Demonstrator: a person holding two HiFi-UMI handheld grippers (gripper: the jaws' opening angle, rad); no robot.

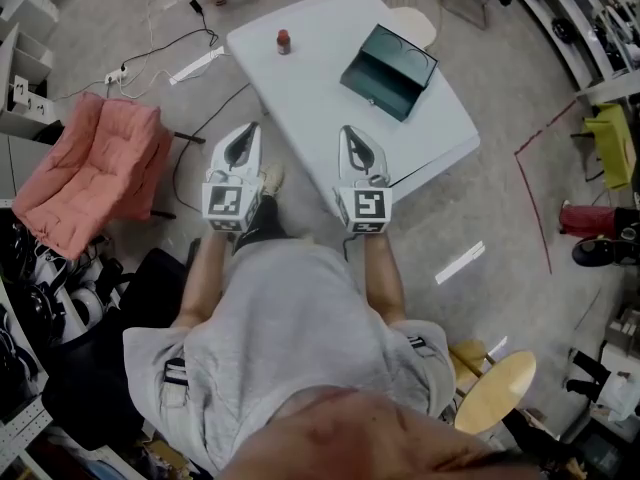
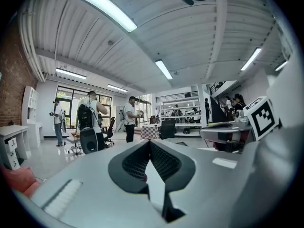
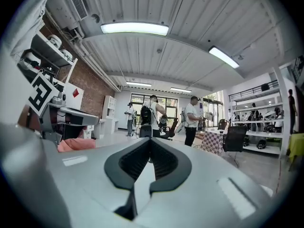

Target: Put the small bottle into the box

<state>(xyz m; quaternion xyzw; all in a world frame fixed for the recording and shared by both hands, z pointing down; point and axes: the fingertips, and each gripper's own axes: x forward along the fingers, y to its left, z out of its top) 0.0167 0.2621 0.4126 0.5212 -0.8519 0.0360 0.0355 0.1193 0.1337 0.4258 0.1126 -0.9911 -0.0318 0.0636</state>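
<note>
Bottle (image 1: 283, 40): on the far left of the table (image 1: 320, 128), not yet picked up, not in the box (image 1: 388, 71), open at far right. Nothing done so far; reach, grasp, carry and drop all remaining. Fingers (image 2: 134, 163) of left gripper (image 1: 249, 131) and right gripper (image 1: 347, 131) clenched on nothing, near the table's near end, well short of bottle.

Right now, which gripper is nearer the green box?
Right. The right gripper hovers over the table, green box just ahead; the left gripper is off the table's left edge, farther away.
</note>
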